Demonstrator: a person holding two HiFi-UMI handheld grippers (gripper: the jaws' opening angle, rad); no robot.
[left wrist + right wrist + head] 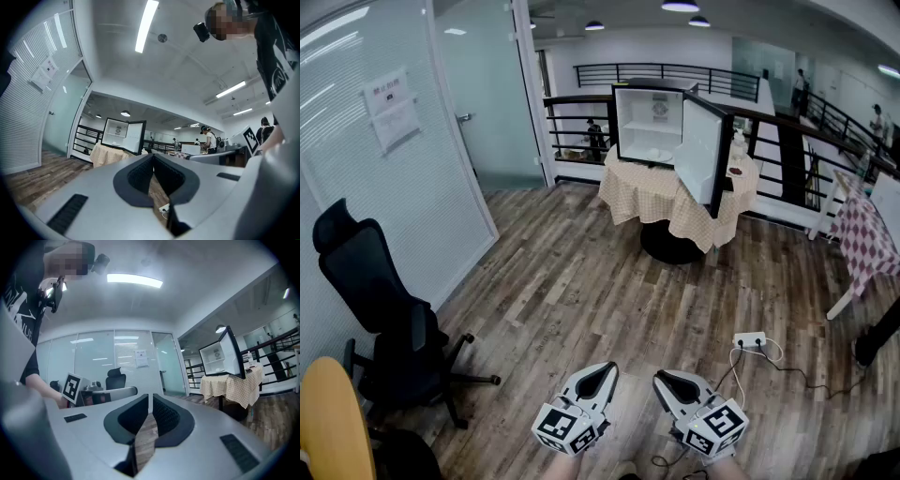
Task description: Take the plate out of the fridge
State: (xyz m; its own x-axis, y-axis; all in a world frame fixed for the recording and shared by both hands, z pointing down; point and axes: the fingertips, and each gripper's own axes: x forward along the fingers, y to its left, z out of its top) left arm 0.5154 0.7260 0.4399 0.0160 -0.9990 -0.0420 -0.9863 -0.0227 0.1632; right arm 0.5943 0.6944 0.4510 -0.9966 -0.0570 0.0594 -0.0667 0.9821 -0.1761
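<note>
- We hold the left gripper [606,367] and the right gripper [662,376] side by side at 6 o'clock in the head view, low over the wooden floor [581,291], with their tips pointing toward 12 o'clock.
- In the left gripper view its two dark jaws are pressed together at the tips, and only a sliver of floor shows in the gap behind them.
- The right gripper's jaws are likewise pressed together, with a thin slit between the pads and no object in it.
- The fridge [652,122] stands at 12 o'clock, well apart from both grippers, on a round table [670,246] covered with a checked cloth [675,202].
- Its door [698,150] is swung open toward 3 o'clock, so we look straight into the white interior.
- The plate [658,152] is a pale, flat shape low inside the fridge; it is too small for us to tell more.
- A black office chair [384,300] stands at 9 o'clock, beside the glass wall [403,187].
- A white power strip [750,339] lies on the floor at 2 o'clock from the right gripper, with cables trailing from it.
- Both gripper views show the open fridge in the distance, beyond the closed tips.
</note>
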